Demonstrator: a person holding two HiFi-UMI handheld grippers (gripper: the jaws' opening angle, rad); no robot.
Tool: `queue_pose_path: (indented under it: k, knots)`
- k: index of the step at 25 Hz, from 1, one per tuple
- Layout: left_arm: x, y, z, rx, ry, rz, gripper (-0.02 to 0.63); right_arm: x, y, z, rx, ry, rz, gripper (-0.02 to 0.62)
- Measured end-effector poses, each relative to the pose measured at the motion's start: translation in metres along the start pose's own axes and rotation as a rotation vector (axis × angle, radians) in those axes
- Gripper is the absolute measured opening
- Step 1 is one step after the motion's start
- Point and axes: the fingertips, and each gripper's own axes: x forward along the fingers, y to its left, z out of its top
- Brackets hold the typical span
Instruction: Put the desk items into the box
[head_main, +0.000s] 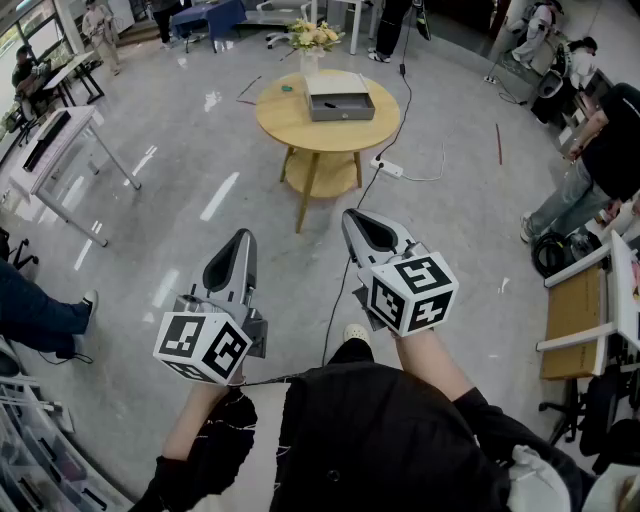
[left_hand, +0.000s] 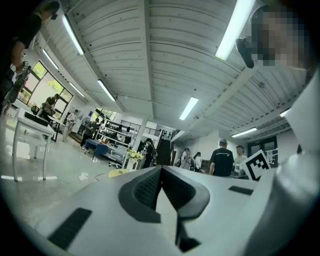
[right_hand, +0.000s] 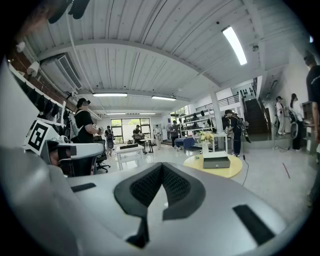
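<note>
A round yellow table (head_main: 290, 118) stands a few steps ahead of me on the grey floor. On it sits a grey open box (head_main: 340, 104) with a white flat item (head_main: 335, 81) behind it. A vase of flowers (head_main: 313, 40) and a small green item (head_main: 287, 88) are also on the table. My left gripper (head_main: 243, 238) and right gripper (head_main: 353, 216) are held side by side, well short of the table, both shut with nothing in them. In the right gripper view the box (right_hand: 216, 162) and table (right_hand: 235, 169) lie beyond the shut gripper (right_hand: 162, 168). The left gripper (left_hand: 161, 170) shows only the table's edge (left_hand: 118, 172).
A power strip (head_main: 390, 168) and a black cable (head_main: 345, 270) lie on the floor near the table's base. White desks (head_main: 60, 150) stand at the left, a brown desk (head_main: 573, 320) at the right. Several people stand around the room's edges; a seated person's leg (head_main: 40, 315) is at my left.
</note>
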Motion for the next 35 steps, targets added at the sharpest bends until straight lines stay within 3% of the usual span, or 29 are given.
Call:
queue_pose_path:
  k: [10, 16, 22, 35]
  knots:
    - [0.006, 0.01, -0.002, -0.009, 0.013, 0.008, 0.009, 0.007, -0.001, 0.003, 0.018, -0.018, -0.006, 0.003]
    - [0.035, 0.026, -0.014, -0.026, 0.013, 0.023, 0.009, 0.036, -0.024, 0.0, 0.03, -0.034, 0.027, 0.003]
    - [0.096, 0.047, -0.012, -0.051, -0.008, 0.045, 0.009, 0.091, -0.065, 0.017, 0.004, -0.03, 0.061, 0.003]
    - [0.236, 0.059, 0.008, 0.0, -0.07, 0.068, 0.009, 0.193, -0.159, 0.075, -0.056, -0.062, 0.188, 0.003]
